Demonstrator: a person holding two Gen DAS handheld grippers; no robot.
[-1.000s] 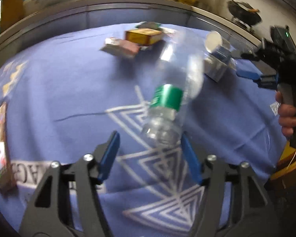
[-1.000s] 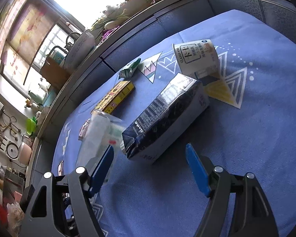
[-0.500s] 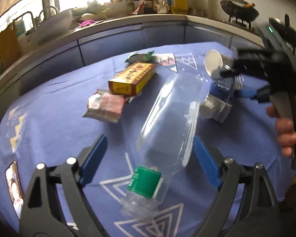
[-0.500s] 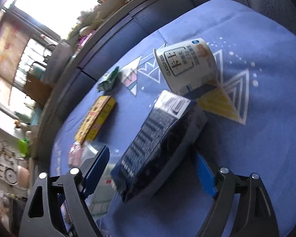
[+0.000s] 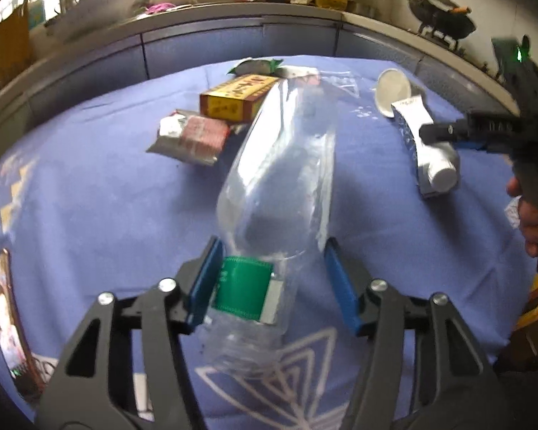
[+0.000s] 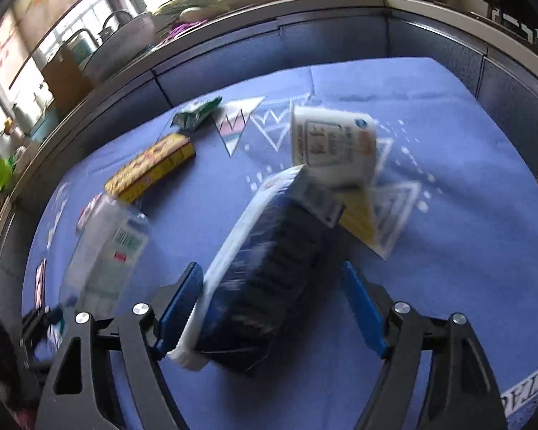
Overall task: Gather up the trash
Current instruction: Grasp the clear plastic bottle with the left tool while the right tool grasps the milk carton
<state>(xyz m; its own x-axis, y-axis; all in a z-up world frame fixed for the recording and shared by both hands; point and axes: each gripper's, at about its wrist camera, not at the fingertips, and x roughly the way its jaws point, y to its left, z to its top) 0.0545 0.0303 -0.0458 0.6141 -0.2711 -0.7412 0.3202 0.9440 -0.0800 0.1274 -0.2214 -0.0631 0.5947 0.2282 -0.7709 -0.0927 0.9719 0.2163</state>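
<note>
Trash lies between both pairs of parted fingers: a clear bottle (image 5: 276, 193), light, crushable and probably slick, within the left gripper (image 5: 274, 283) at its label, and a stiffer carton (image 6: 269, 268) within the right gripper (image 6: 272, 308) mid-body.

- Clear plastic bottle (image 5: 279, 186) with a green label, empty, lying lengthwise at the near middle of the blue cloth, base pointing far.
- Dark blue carton (image 6: 269, 272) with a white cap (blurred), on its side at right.
- White paper cup (image 6: 331, 143) tipped over, touching the carton's far end.
- Yellow box (image 5: 238, 96), red-and-silver packet (image 5: 192, 138) and green wrapper (image 5: 256, 66) lie far left.
</note>
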